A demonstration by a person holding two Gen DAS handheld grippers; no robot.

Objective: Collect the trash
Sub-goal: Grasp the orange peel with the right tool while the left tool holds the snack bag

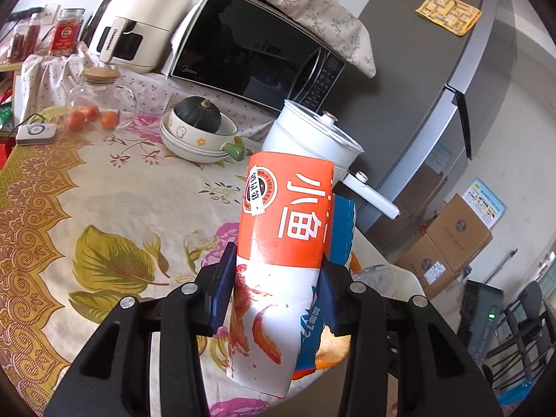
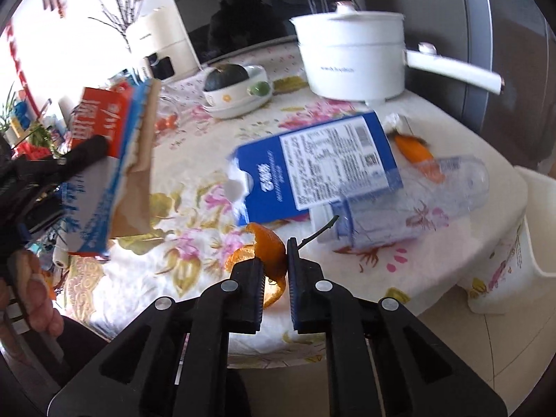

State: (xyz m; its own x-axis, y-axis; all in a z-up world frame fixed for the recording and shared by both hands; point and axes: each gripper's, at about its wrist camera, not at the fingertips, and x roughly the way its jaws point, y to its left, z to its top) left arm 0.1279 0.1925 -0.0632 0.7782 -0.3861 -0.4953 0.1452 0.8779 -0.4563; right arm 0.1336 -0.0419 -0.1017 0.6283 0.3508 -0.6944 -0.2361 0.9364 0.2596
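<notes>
My left gripper [image 1: 276, 279] is shut on a flattened orange-and-white carton [image 1: 278, 236], held upright above the table together with a blue-edged wrapper [image 1: 342, 232] behind it. In the right wrist view the same bundle of cartons [image 2: 114, 160] hangs at the left, with the left gripper's fingers [image 2: 83, 154] on it. My right gripper [image 2: 276, 260] is shut on a piece of orange peel [image 2: 267, 250], pinched between its pads just above the tablecloth. On the table lie a blue carton [image 2: 312, 166], a clear plastic bottle [image 2: 417, 198] and another orange peel [image 2: 417, 154].
A white pot with a long handle [image 2: 351, 62], stacked bowls holding a dark squash [image 2: 236, 87], a microwave [image 1: 250, 55], an air fryer [image 1: 139, 17] and a glass jar of oranges [image 1: 97, 104] crowd the far side of the floral table [image 1: 104, 208]. A grey fridge [image 1: 434, 87] stands at right, a hand [image 2: 34, 299] at left.
</notes>
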